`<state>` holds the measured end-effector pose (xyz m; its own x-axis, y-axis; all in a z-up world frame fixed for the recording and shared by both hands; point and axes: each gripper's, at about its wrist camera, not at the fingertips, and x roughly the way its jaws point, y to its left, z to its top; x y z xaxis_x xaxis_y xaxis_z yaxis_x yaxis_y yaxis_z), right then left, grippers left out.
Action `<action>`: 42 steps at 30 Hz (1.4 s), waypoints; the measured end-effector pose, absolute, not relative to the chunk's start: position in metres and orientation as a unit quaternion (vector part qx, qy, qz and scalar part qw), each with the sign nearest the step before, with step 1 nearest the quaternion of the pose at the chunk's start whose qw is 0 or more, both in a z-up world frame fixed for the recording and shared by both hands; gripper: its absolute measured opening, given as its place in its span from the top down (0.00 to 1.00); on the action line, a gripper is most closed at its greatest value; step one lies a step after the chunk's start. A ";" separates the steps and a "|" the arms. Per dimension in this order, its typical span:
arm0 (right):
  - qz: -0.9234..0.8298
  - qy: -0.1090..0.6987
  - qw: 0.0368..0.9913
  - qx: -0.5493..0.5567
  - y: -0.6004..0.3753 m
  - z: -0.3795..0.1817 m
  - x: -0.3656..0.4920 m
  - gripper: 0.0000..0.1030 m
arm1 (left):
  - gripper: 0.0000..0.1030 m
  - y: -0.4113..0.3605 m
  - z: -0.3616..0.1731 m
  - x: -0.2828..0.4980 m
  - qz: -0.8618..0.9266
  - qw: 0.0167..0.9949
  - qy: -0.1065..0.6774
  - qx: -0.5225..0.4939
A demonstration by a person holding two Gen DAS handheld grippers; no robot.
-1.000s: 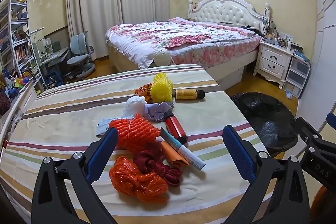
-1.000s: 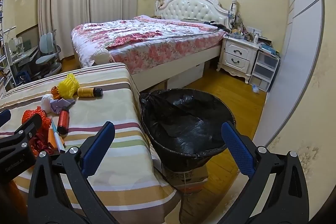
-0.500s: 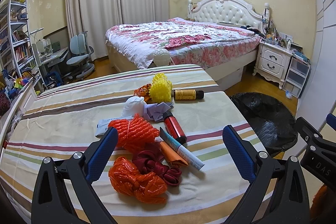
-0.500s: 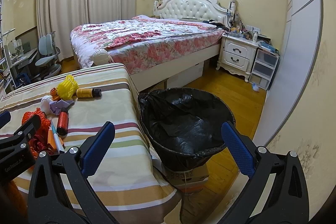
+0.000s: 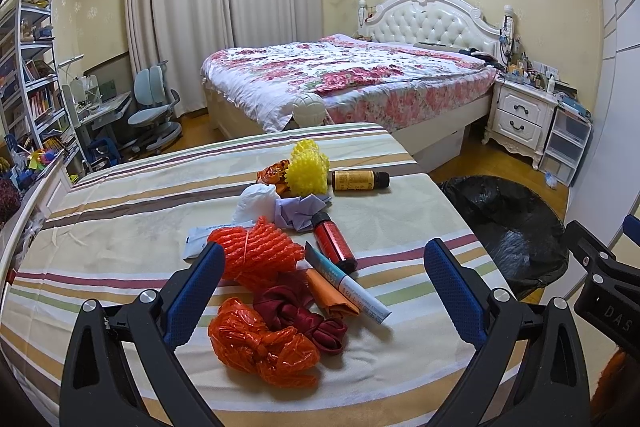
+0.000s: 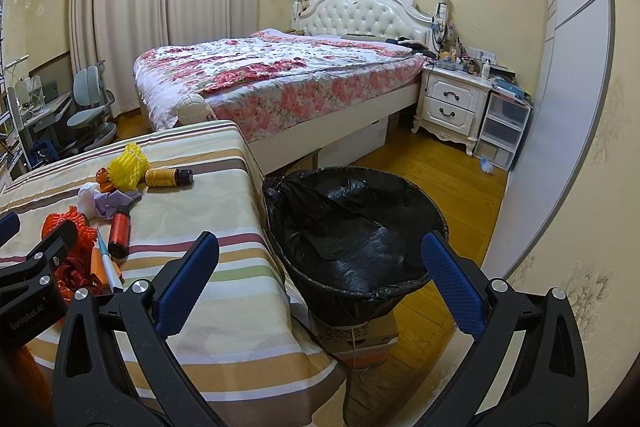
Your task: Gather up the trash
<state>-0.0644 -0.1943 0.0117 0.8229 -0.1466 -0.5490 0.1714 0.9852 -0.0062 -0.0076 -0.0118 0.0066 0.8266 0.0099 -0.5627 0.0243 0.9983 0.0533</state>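
Note:
Trash lies on a striped tablecloth: a crumpled orange plastic bag, a dark red ribbon, an orange foam net, a white tube, a red can, purple paper, a white wad, a yellow foam net and an amber bottle. My left gripper is open and empty, hovering over the near pile. My right gripper is open and empty, above the black-lined trash bin beside the table.
The bin also shows in the left wrist view, right of the table. It sits on a cardboard box. A bed, a nightstand and plastic drawers stand behind. A desk chair and shelves are at left.
Both grippers have drifted only slightly; the trash sits where it was and both grippers stay open.

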 end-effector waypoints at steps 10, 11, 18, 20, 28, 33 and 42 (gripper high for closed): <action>-0.085 0.286 0.954 0.024 -0.197 0.012 -0.065 0.04 | 0.06 -0.013 0.007 -0.008 -0.003 0.955 0.294 0.030; -0.084 0.286 0.954 0.024 -0.197 0.011 -0.065 0.04 | 0.06 -0.012 0.006 -0.008 -0.003 0.955 0.294 0.029; -0.084 0.286 0.954 0.024 -0.198 0.012 -0.065 0.04 | 0.06 -0.013 0.007 -0.008 -0.003 0.955 0.294 0.030; -0.084 0.286 0.954 0.024 -0.199 0.012 -0.065 0.04 | 0.06 -0.014 0.007 -0.009 -0.003 0.955 0.294 0.030; -0.085 0.285 0.954 0.024 -0.198 0.011 -0.066 0.04 | 0.06 -0.012 0.006 -0.008 -0.003 0.955 0.294 0.031; -0.086 0.285 0.954 0.025 -0.203 0.012 -0.068 0.04 | 0.06 -0.014 0.007 -0.009 -0.003 0.956 0.293 0.030; -0.086 0.286 0.954 0.025 -0.203 0.012 -0.068 0.04 | 0.06 -0.015 0.009 -0.010 -0.004 0.956 0.293 0.031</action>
